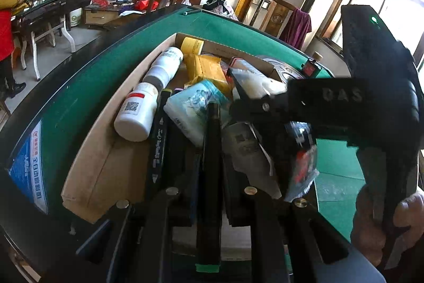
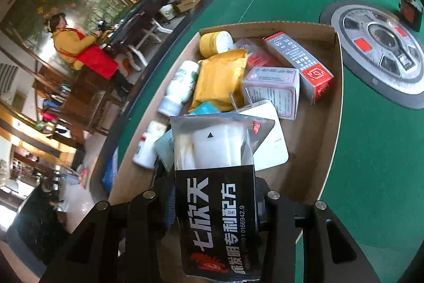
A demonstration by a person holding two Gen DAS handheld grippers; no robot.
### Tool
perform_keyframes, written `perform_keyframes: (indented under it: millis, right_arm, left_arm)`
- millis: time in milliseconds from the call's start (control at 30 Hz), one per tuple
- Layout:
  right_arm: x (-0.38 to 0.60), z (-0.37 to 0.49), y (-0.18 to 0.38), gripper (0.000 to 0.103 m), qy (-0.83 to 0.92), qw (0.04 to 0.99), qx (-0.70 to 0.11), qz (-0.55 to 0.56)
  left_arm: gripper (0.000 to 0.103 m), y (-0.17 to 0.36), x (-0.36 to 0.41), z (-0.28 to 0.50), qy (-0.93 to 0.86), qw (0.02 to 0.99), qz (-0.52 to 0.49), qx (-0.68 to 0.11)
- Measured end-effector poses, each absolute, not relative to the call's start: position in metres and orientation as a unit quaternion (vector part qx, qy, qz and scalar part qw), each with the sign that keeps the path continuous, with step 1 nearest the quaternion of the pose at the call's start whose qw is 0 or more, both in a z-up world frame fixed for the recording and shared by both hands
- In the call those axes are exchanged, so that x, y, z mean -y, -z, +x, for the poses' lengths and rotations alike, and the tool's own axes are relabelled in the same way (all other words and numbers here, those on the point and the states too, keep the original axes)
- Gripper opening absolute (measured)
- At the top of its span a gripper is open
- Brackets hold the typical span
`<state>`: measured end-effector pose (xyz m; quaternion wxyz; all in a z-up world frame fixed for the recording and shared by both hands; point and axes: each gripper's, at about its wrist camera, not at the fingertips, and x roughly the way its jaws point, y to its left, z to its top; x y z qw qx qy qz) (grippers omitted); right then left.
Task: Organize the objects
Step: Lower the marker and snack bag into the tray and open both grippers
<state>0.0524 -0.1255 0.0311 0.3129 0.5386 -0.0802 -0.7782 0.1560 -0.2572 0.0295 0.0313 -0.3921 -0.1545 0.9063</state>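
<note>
A cardboard box [image 1: 90,171] on the green table holds white bottles [image 1: 136,112], a black marker [image 1: 159,134], a yellow packet [image 1: 206,68] and small cartons [image 2: 273,90]. My left gripper [image 1: 212,150] is shut on a black pen-like stick [image 1: 212,177] over the box. My right gripper [image 2: 214,203] is shut on a black-and-clear packet [image 2: 214,190] with white contents, held above the box. The right gripper [image 1: 265,102] also shows in the left wrist view, with the packet [image 1: 302,161] hanging from it.
The box [image 2: 328,123] sits on a green felt table [image 2: 371,163] with a round grey panel [image 2: 379,52] in its middle. A dark rim [image 1: 53,86] bounds the table. Chairs, shelves and a person in red [image 2: 79,49] stand beyond.
</note>
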Motion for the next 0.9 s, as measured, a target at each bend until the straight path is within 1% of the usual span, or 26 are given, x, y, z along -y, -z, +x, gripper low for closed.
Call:
perform_keyframes:
  millis: [67,100,133,167,200,233,267,333,367,467,600,667,767,900]
  right_arm:
    - [0.129,0.052,-0.031,0.046,0.784,0.302,0.068,0.538]
    - [0.131,0.052,-0.031,0.047,0.787,0.296,0.060,0.538]
    - [0.130,0.052,-0.030,0.051,0.787,0.290,0.052,0.542]
    - [0.129,0.052,-0.028,0.061,0.784,0.283,0.048,0.551]
    - [0.126,0.052,-0.026,0.066,0.780,0.280,0.052,0.558]
    - [0.121,0.053,-0.024,0.070,0.775,0.280,0.062,0.564]
    - [0.116,0.054,-0.025,0.071,0.772,0.285,0.073,0.563]
    - [0.111,0.057,-0.031,0.074,0.777,0.294,0.076,0.552]
    - [0.110,0.060,-0.037,0.078,0.783,0.297,0.070,0.542]
    - [0.105,0.068,-0.056,0.084,0.797,0.313,0.070,0.511]
    - [0.100,0.074,-0.072,0.086,0.796,0.350,0.100,0.484]
    - [0.095,0.077,-0.073,0.089,0.785,0.373,0.126,0.478]
    - [0.095,0.079,-0.068,0.090,0.753,0.409,0.173,0.486]
    - [0.088,0.082,-0.063,0.091,0.754,0.401,0.194,0.483]
  left_arm:
    - [0.025,-0.030,0.259,0.158,-0.908,0.029,-0.390,0.152]
    - [0.037,-0.032,0.259,0.161,-0.911,0.027,-0.384,0.149]
    - [0.055,-0.036,0.259,0.164,-0.915,0.021,-0.376,0.144]
    - [0.063,-0.039,0.260,0.166,-0.918,0.017,-0.370,0.141]
    - [0.072,-0.042,0.260,0.169,-0.921,0.014,-0.363,0.139]
    - [0.075,-0.046,0.261,0.172,-0.925,0.012,-0.355,0.138]
    - [0.077,-0.050,0.262,0.175,-0.928,0.011,-0.347,0.137]
    - [0.084,-0.057,0.261,0.178,-0.932,0.004,-0.339,0.131]
    - [0.085,-0.061,0.260,0.180,-0.935,0.000,-0.333,0.124]
    - [0.090,-0.071,0.258,0.185,-0.942,-0.016,-0.317,0.110]
    - [0.091,-0.080,0.262,0.189,-0.944,-0.036,-0.311,0.108]
    - [0.092,-0.085,0.264,0.192,-0.945,-0.051,-0.306,0.103]
    - [0.097,-0.095,0.268,0.197,-0.947,-0.075,-0.296,0.103]
    - [0.102,-0.107,0.270,0.202,-0.948,-0.106,-0.286,0.091]
